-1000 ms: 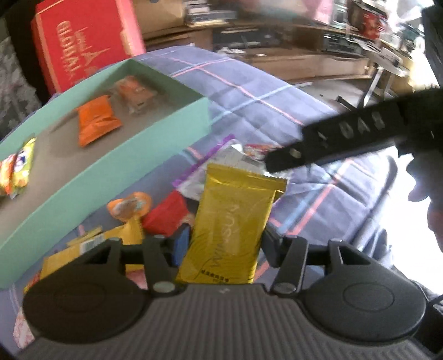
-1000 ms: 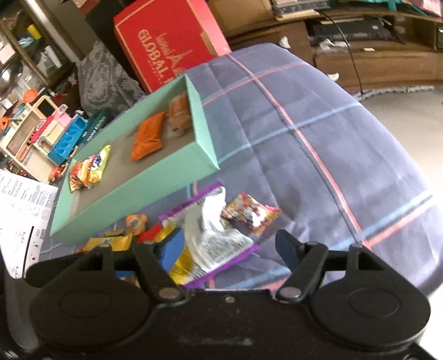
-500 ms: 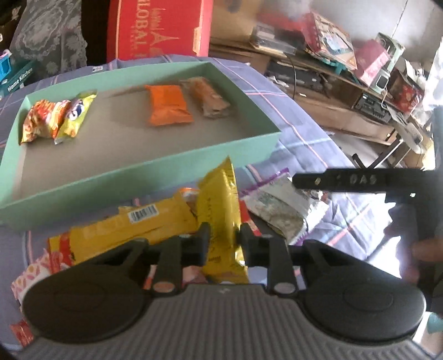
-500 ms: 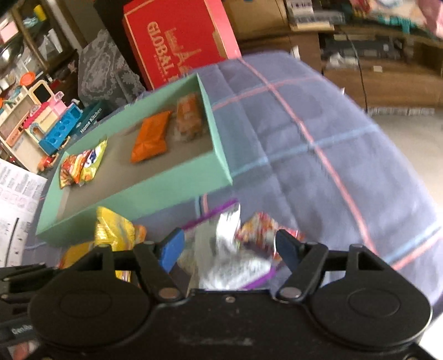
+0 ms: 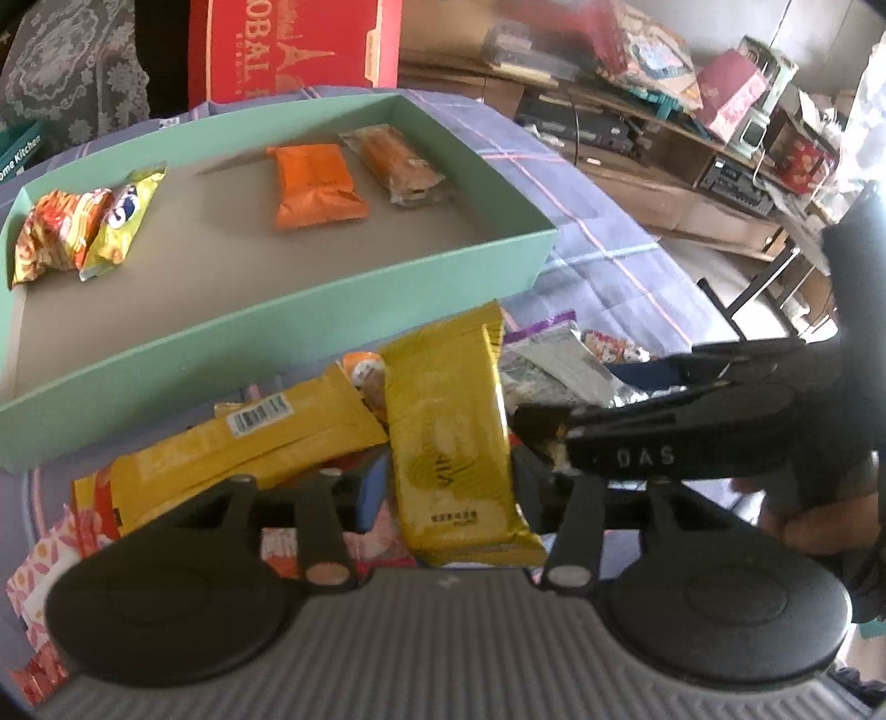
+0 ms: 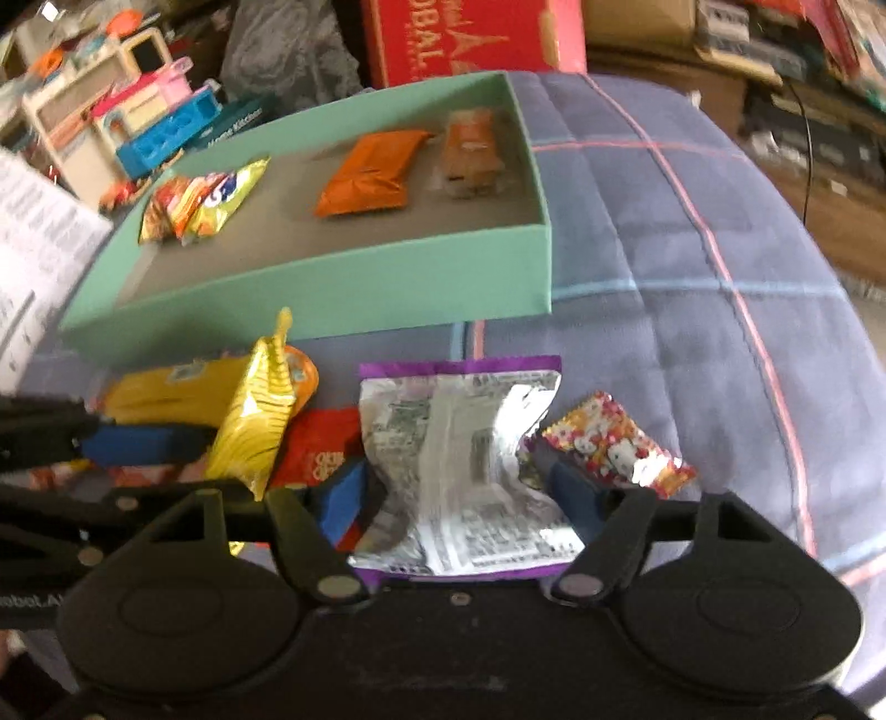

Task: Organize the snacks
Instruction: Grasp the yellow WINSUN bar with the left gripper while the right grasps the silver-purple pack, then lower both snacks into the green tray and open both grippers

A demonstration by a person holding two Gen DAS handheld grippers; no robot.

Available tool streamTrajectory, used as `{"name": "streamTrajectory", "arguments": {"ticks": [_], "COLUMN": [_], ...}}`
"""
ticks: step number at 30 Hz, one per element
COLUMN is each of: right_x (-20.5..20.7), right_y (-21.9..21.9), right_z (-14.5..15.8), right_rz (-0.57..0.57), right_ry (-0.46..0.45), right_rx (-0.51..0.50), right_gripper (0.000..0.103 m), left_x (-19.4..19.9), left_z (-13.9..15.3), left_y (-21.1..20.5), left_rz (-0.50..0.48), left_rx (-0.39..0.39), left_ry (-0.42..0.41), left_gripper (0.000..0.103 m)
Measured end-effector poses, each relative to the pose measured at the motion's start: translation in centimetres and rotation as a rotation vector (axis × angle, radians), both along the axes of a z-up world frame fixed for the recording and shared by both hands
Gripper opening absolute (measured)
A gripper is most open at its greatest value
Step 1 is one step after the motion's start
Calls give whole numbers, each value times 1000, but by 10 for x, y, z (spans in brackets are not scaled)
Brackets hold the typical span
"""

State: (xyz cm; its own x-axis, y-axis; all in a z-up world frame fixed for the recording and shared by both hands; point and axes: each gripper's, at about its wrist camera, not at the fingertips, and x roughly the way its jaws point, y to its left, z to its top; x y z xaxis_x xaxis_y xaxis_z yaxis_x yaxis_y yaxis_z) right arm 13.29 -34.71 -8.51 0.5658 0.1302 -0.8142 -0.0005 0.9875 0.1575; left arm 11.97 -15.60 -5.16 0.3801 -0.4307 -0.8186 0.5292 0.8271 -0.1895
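Left wrist view: left tongs (image 5: 448, 493) straddle the gold pack (image 5: 451, 443), which stands upright between the fingers; jaws have just been opening again, left pad looks clear of the wrapper, right side hidden behind the pack, so probably loose, not clamped. Teal box (image 5: 332, 327) sits just beyond, on the blue plaid cover (image 5: 598, 260). In it: two orange/yellow chip bags (image 5: 83, 221) at the left end, orange pack (image 5: 315, 185) and brown pack (image 5: 401, 166) toward the right end. Loose pile in front of the box: long yellow pack (image 5: 249, 443) with barcode, lying flat beside the gold one. Right tongs (image 5: 653, 399) come in from the right over the silver bag (image 5: 559, 365), a hand (image 5: 819, 526) behind them. Right wrist view: right tongs (image 6: 459, 487) are around the silver bag (image 6: 465, 459), purple-edged, crumpled, lying on the cover (image 6: 692, 277); jaws have just been closing, both pads sit at the bag's edges and it's pinched in at the waist, grip looks on. Small red-and-white candy pack (image 6: 614, 443) touches the right finger's outer side. Red pack (image 6: 321, 443) lies left of the bag, gold pack (image 6: 255, 421) upright beyond it with the left tongs (image 6: 138, 443) at it. Box (image 6: 360, 288) behind the pile, same four items inside. Red carton (image 6: 470, 39) stands behind the box.
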Motion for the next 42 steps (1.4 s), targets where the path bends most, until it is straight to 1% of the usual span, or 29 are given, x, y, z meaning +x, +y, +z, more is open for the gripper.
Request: {"name": "streamTrajectory", "arguments": {"ticks": [2, 3, 9, 10, 12, 15, 17, 23, 27, 30, 33, 36, 39, 42], "right_x": [-1, -2, -23, -27, -29, -32, -32, -38, -34, -28, -16, -1, 21, 48], "right_y": [-3, -8, -43, -46, -51, -54, -54, -59, -55, -49, -38, -21, -1, 19], "right_z": [2, 3, 5, 4, 2, 1, 3, 24, 45, 59, 73, 82, 86, 87], "right_rz": [-10, -26, -121, -130, -145, -161, -165, -176, -172, -159, -135, -97, -61, -38], "right_ry": [-6, -9, -22, -21, -19, -27, -39, -98, -138, -167, -191, -202, -192, -175], "right_rx": [23, 45, 192, 206, 225, 243, 250, 249, 245, 245, 247, 244, 240, 243], "right_gripper": [54, 54, 53, 53, 53, 53, 53, 53, 53, 53, 53, 53, 53, 53], "left_x": [2, 3, 10, 11, 10, 2, -2, -7, -4, 2, 14, 27, 44, 65], "left_z": [-3, -4, -16, -19, -20, -14, -6, 25, 53, 70, 81, 87, 86, 79], "left_y": [-4, -6, -28, -30, -34, -40, -40, -29, -13, 3, 27, 57, 88, 117], "left_rz": [2, 2, -12, -10, -1, -15, -14, 13, 56, 92, 152, 222, 294, 358], "left_rx": [13, 18, 91, 100, 105, 126, 117, 42, -9, -9, -1, 4, 21, 49], "left_ry": [11, 17, 23, 23, 10, -34, -47, -74, -122, -175, -213, -233, -234, -219], "left_gripper": [52, 52, 54, 51, 49, 48, 48, 48, 48, 48, 48, 48, 48, 48]}}
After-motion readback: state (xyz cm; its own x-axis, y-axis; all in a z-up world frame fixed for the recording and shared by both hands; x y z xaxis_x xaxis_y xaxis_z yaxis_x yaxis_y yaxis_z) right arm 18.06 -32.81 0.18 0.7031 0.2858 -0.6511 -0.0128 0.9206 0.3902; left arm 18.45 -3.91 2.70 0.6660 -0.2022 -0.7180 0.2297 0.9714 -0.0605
